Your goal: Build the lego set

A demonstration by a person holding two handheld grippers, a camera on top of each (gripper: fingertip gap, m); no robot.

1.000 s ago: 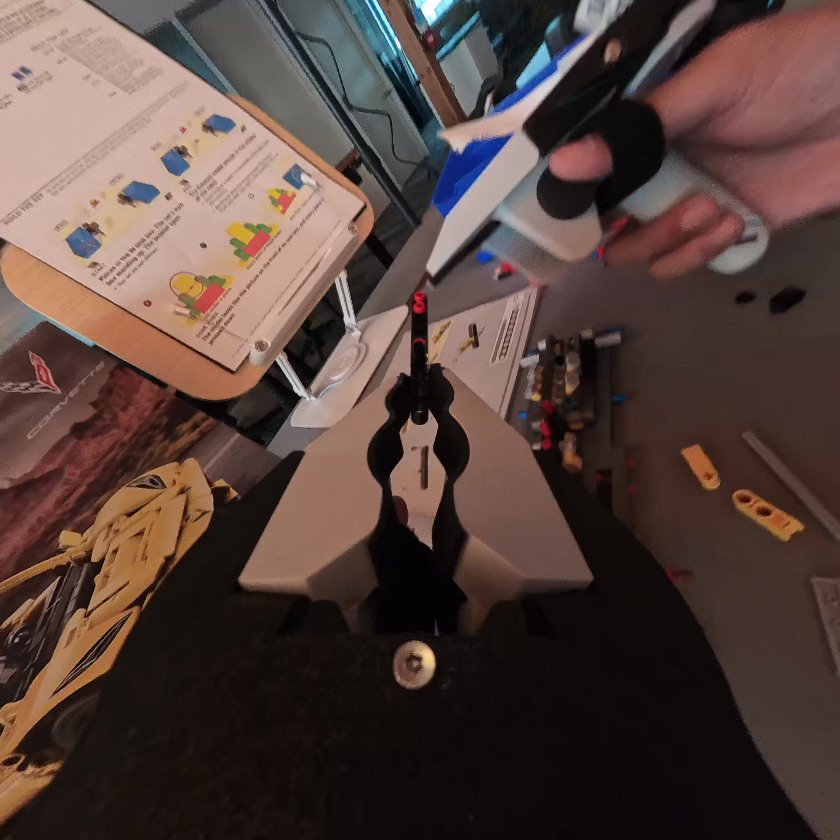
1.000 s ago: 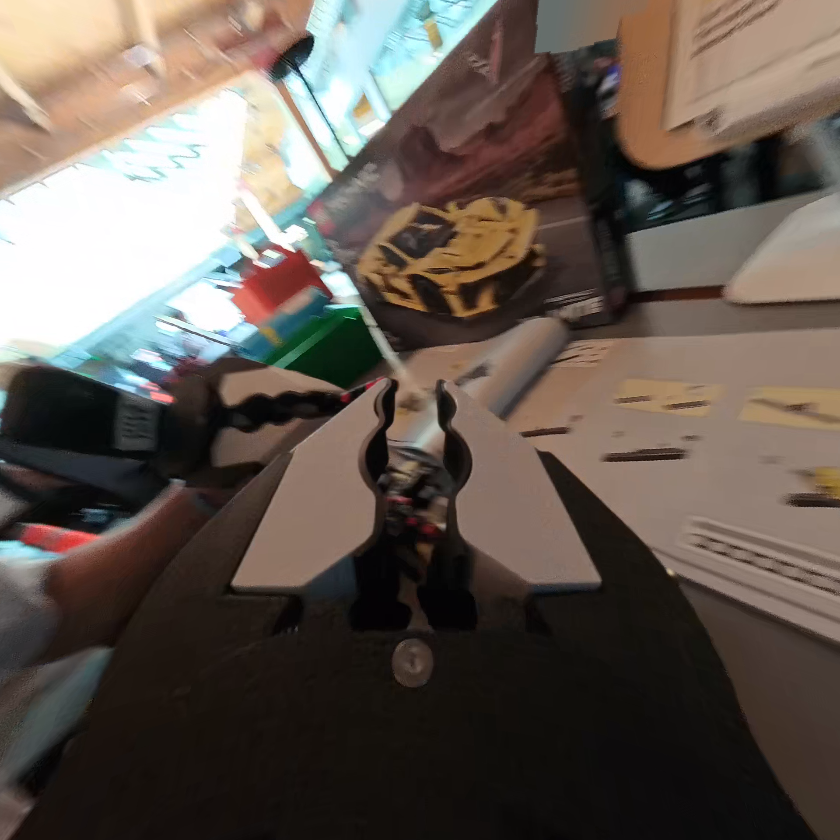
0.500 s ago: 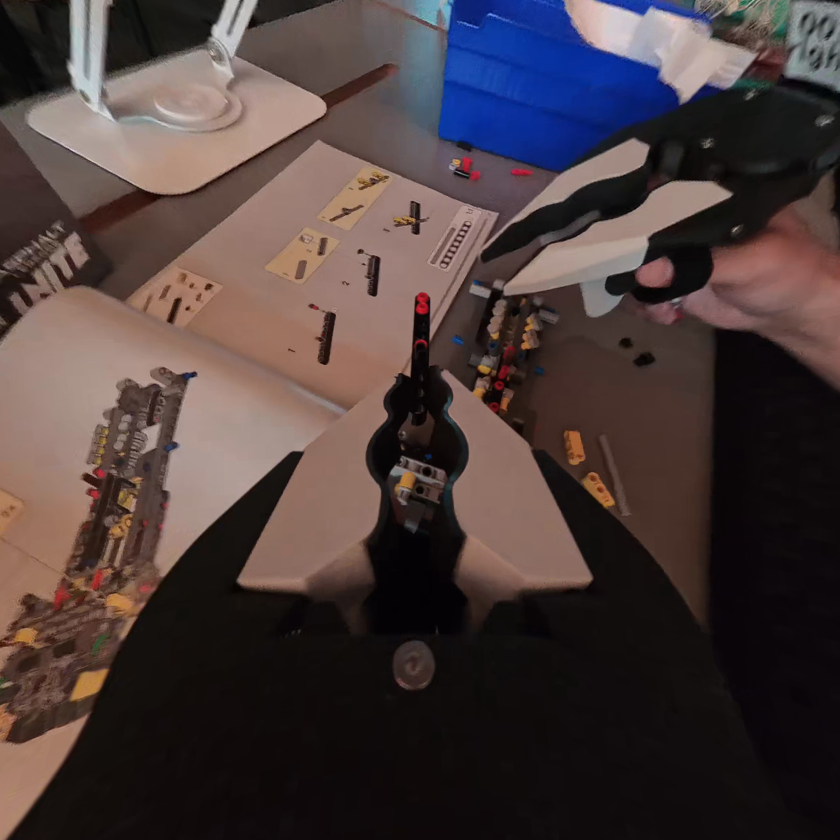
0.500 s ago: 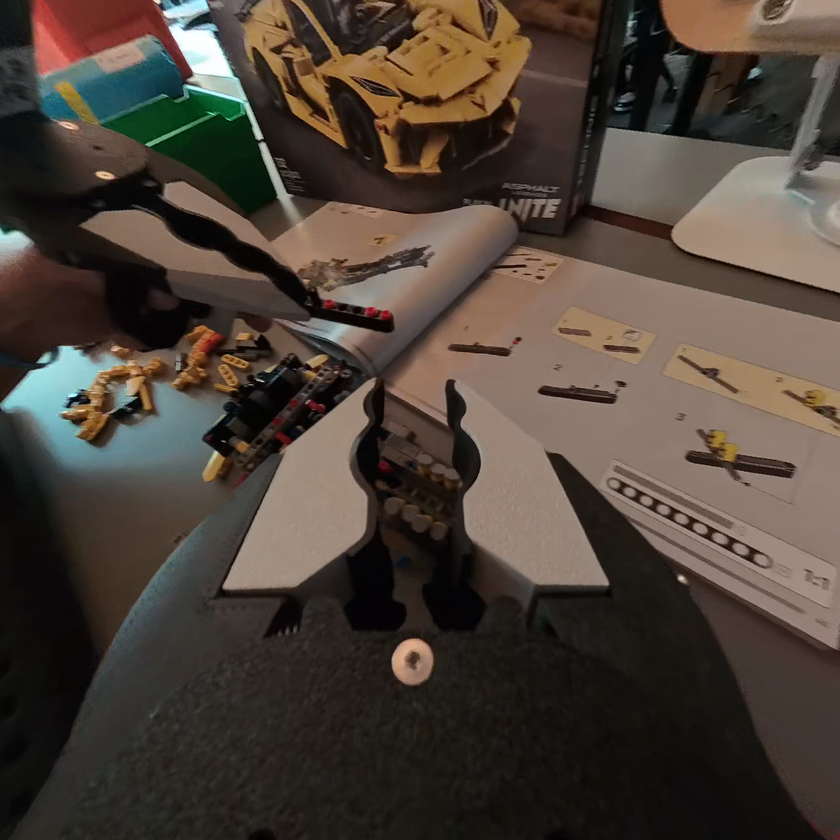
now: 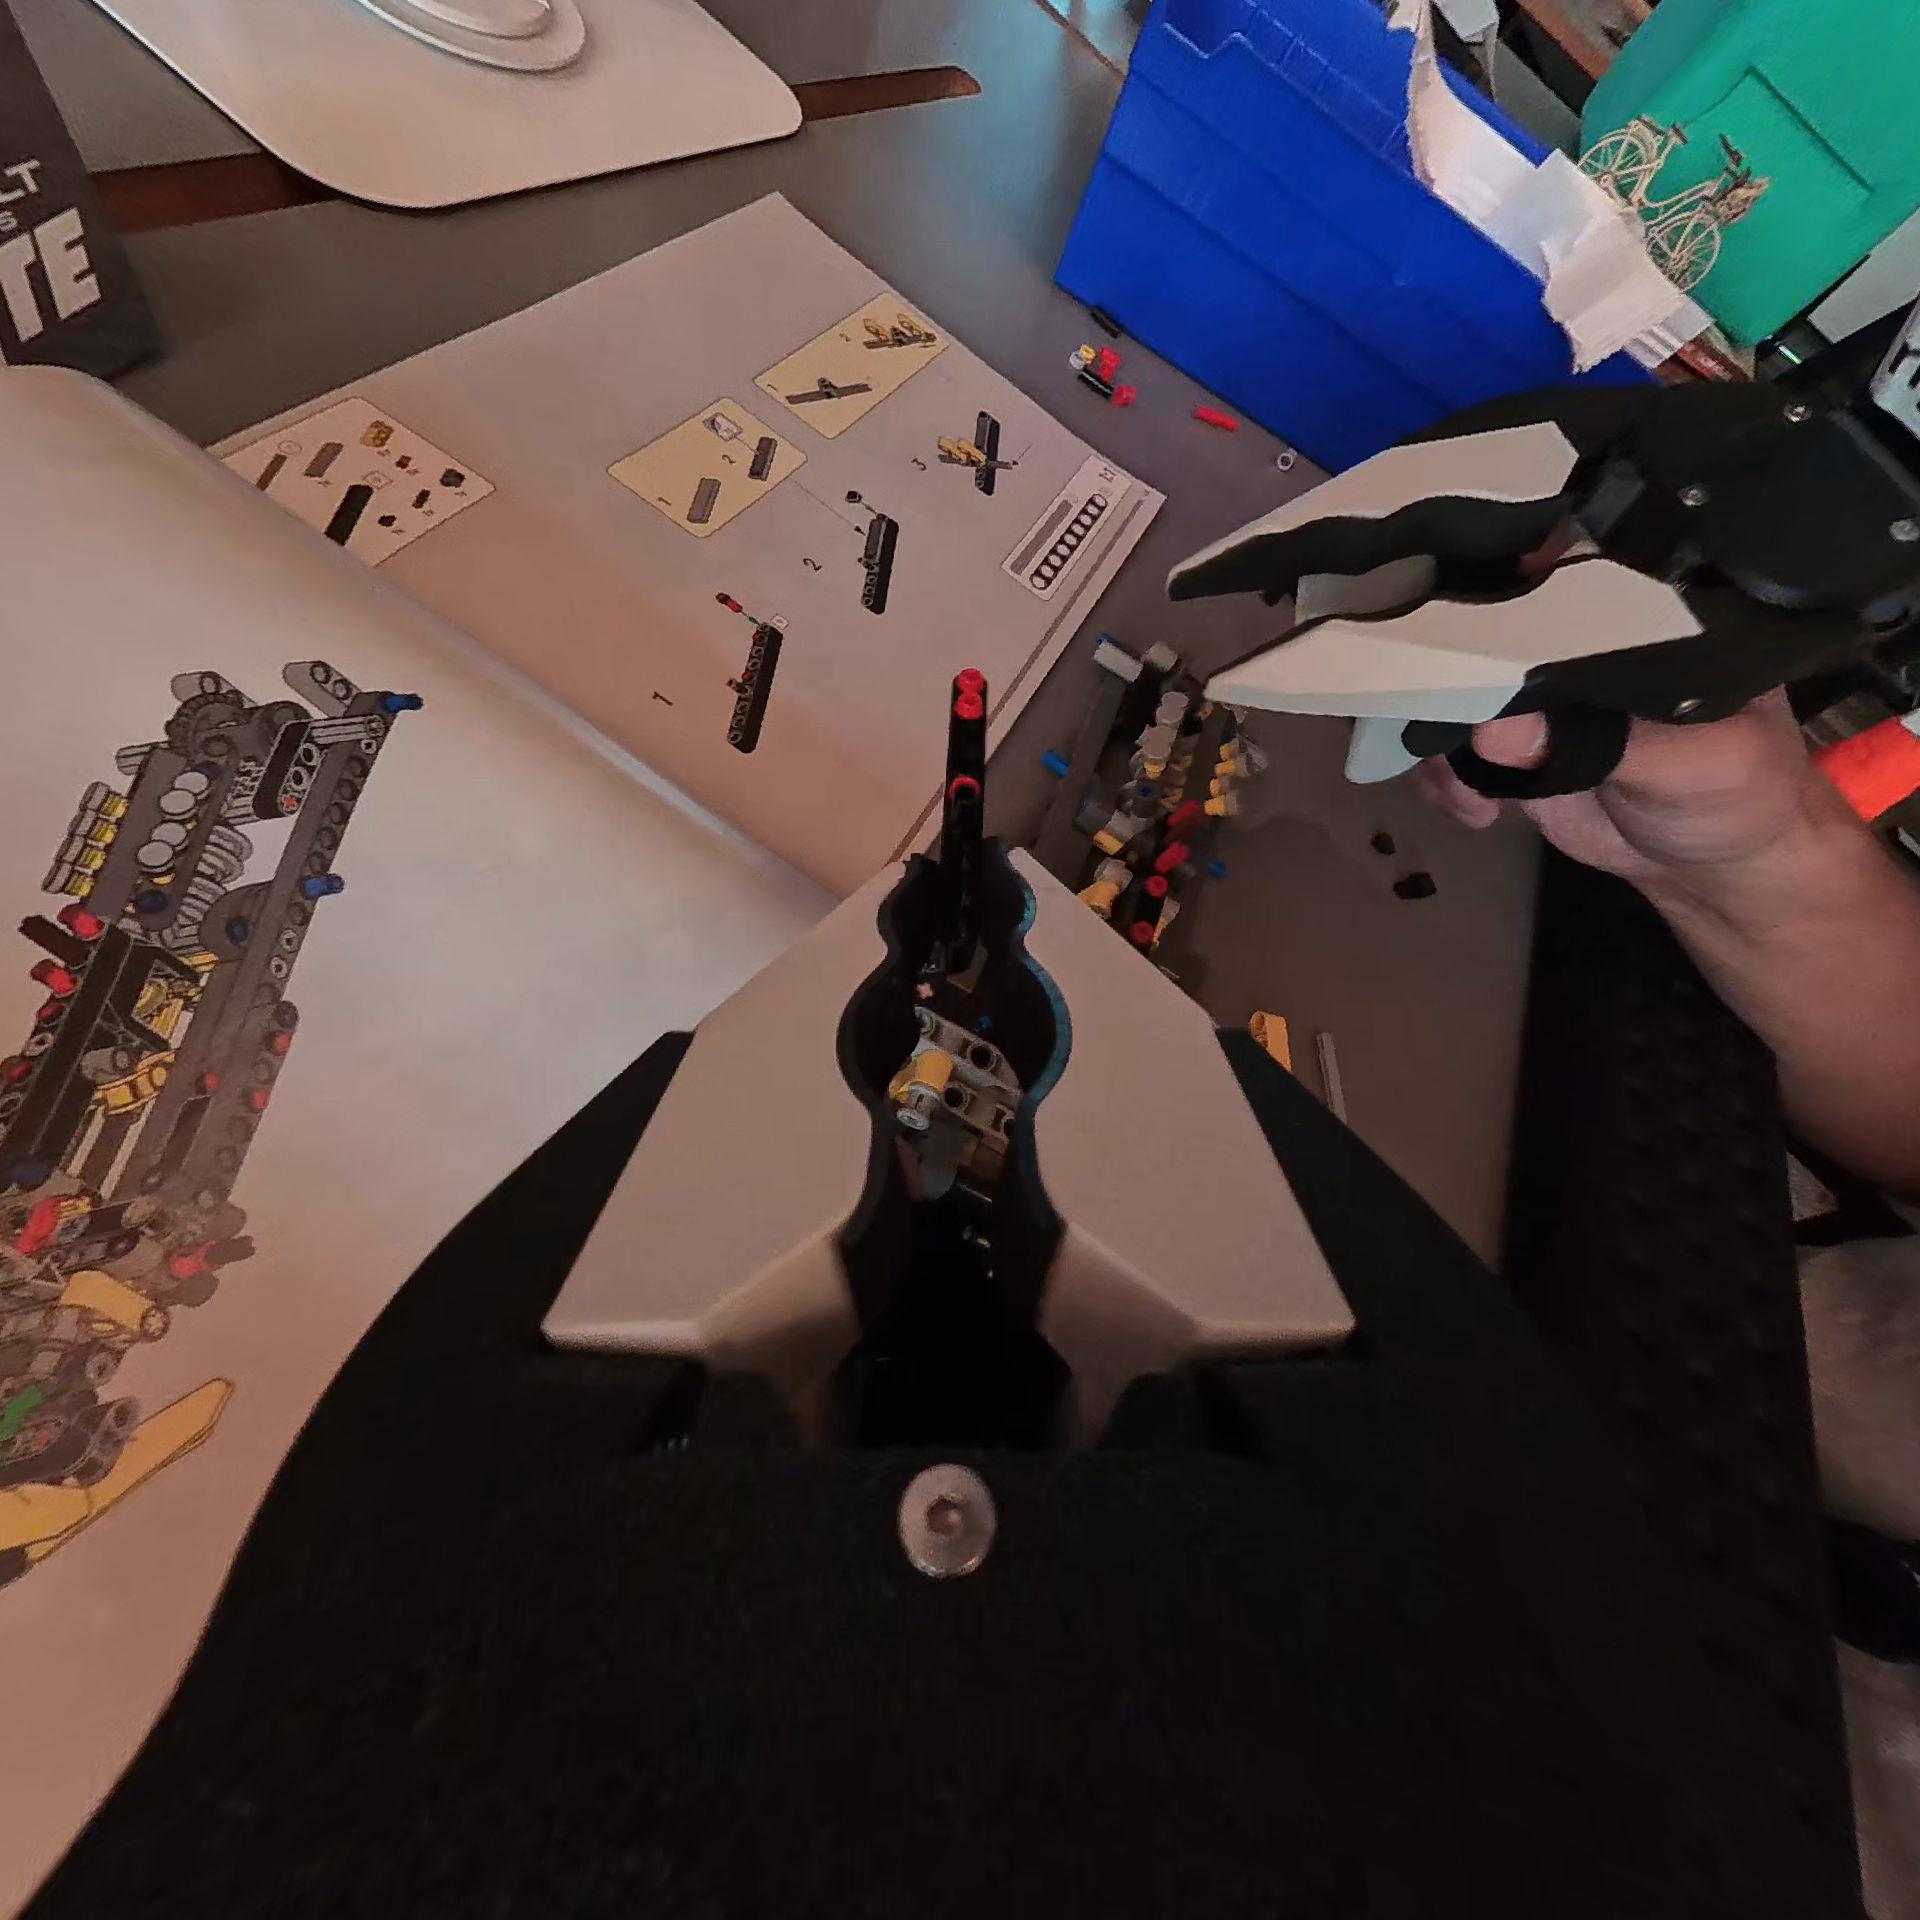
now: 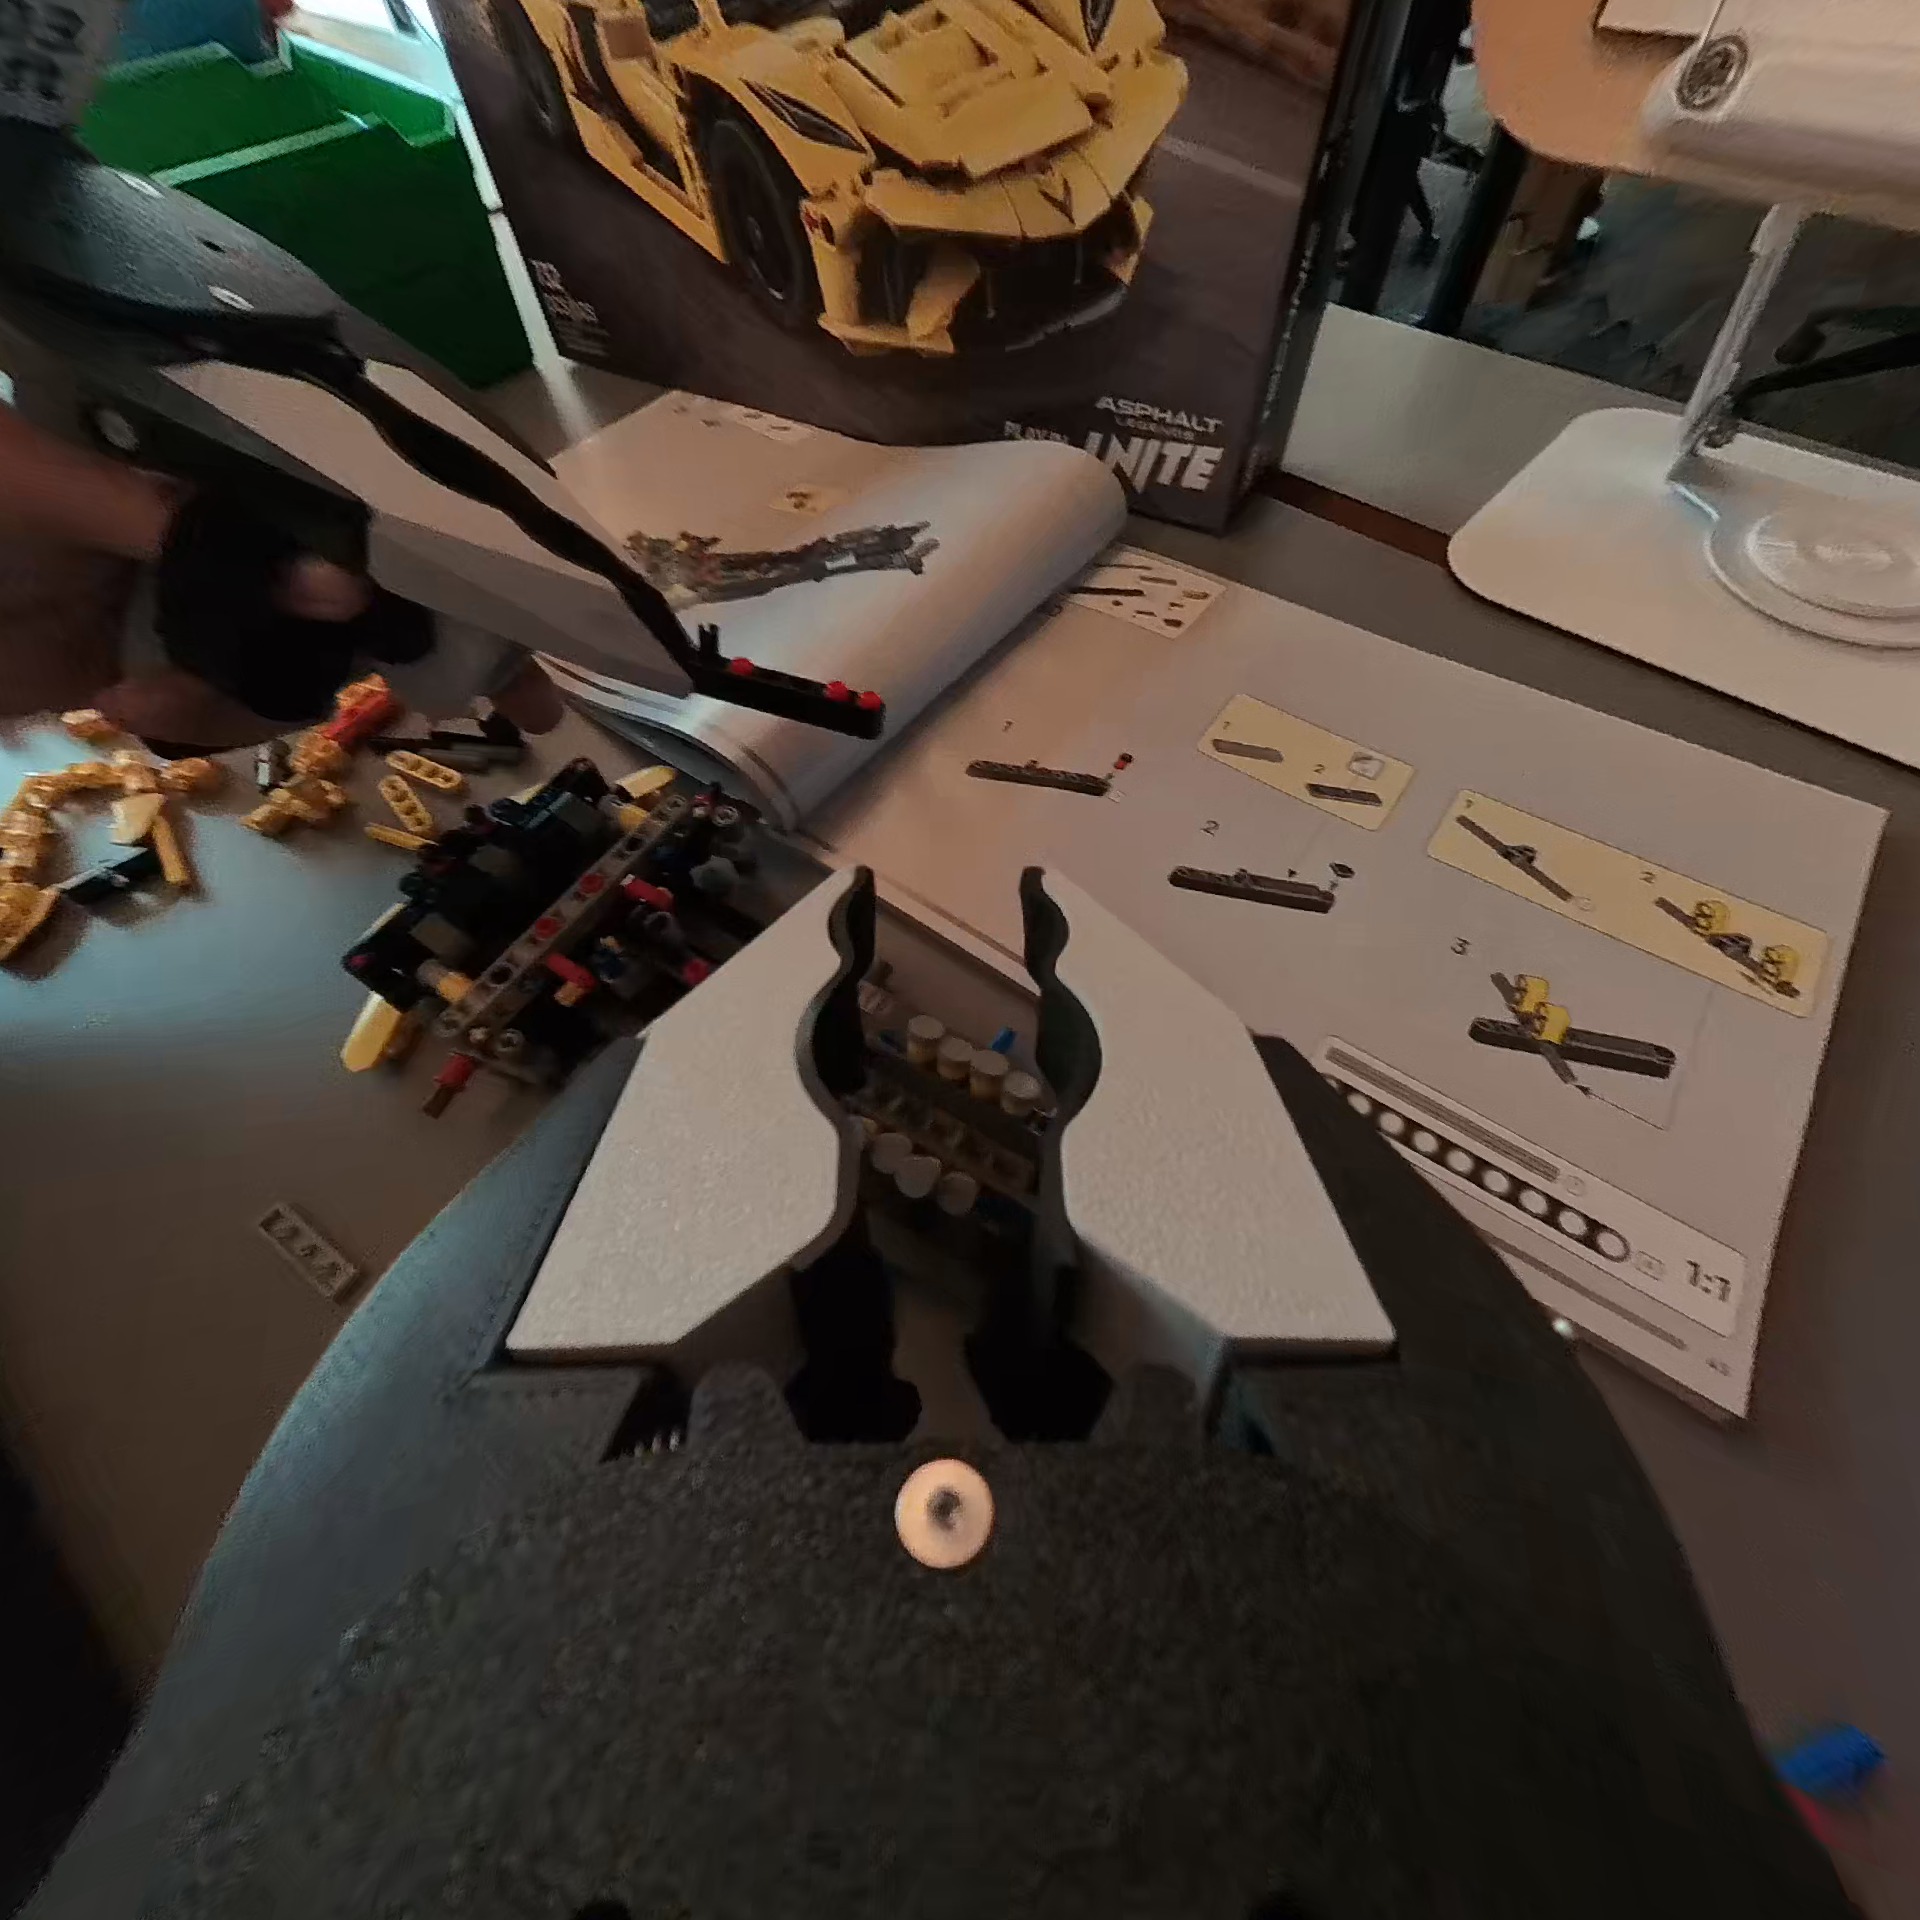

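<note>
Left wrist view: left claw (image 5: 961, 883) clamps black beam (image 5: 964, 769) by its near end, above the instruction booklet (image 5: 644, 644). Right claw (image 6: 945, 904) gapes empty over partial lego assembly (image 6: 561, 925) beside that booklet on table (image 6: 156, 1122).

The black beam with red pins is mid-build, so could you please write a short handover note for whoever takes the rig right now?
Left gripper: shut on the black beam with red pins, held in the air above the open instruction booklet.
Right gripper: open, empty, hovering over the partly built chassis.
Loose yellow parts lie on the table left of the chassis.
Done: three red pins sit in the beam.
Left: check the booklet's steps, finish the beam, join it to the chassis.
</note>
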